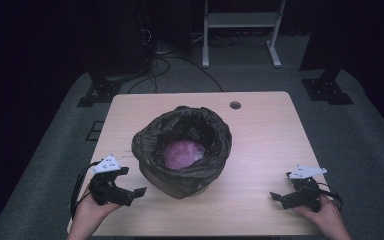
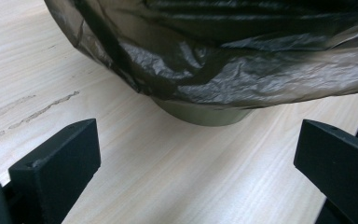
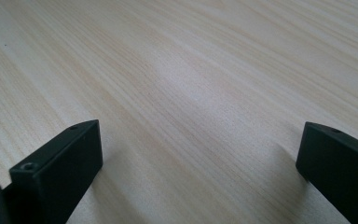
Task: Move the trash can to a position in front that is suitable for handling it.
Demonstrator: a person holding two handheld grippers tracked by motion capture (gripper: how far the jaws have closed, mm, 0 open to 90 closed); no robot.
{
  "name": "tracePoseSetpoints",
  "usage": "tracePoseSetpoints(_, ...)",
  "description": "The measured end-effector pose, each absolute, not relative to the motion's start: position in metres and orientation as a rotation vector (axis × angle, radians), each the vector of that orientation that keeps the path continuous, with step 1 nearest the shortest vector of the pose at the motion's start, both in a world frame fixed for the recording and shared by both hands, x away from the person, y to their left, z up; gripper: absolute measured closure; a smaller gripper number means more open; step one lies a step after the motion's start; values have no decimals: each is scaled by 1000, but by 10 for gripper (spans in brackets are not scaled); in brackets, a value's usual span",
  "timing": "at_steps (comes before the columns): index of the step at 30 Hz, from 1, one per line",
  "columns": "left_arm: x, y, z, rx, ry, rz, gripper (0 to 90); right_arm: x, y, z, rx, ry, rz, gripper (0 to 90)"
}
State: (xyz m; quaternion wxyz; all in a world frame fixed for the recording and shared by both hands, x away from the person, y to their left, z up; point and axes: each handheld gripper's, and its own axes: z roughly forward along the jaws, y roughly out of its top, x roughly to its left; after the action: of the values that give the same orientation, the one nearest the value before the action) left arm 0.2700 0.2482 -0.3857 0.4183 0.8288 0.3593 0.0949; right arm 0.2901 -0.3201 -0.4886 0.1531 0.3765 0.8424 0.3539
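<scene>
A small bin lined with a dark, crinkled plastic bag (image 1: pixel 182 150) stands in the middle of the wooden table (image 1: pixel 260 130); something pink (image 1: pixel 182 152) lies at its bottom. My left gripper (image 1: pixel 132 192) rests near the front left, just left of the bin, jaws wide apart and empty. In the left gripper view the bag (image 2: pixel 223 51) hangs over the bin's olive base (image 2: pixel 205 114) close ahead of the open gripper (image 2: pixel 198 158). My right gripper (image 1: pixel 280 197) sits at the front right, open, holding nothing; in its own view, bare wood lies between the jaws (image 3: pixel 200 158).
A round cable hole (image 1: pixel 235 105) sits near the table's far edge. Beyond the table are a white frame's legs (image 1: pixel 240 35), dark stands (image 1: pixel 327 87) and cables (image 1: pixel 165 65) on the grey floor. A person's hands (image 1: pixel 87 217) hold both grippers at the near edge.
</scene>
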Motion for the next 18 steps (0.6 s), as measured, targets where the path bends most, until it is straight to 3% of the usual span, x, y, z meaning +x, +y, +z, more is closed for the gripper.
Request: tracePoseSetpoints(18,281,246,-338,2065,876,245,0,290,-320,-489,1080,2416,1015,0)
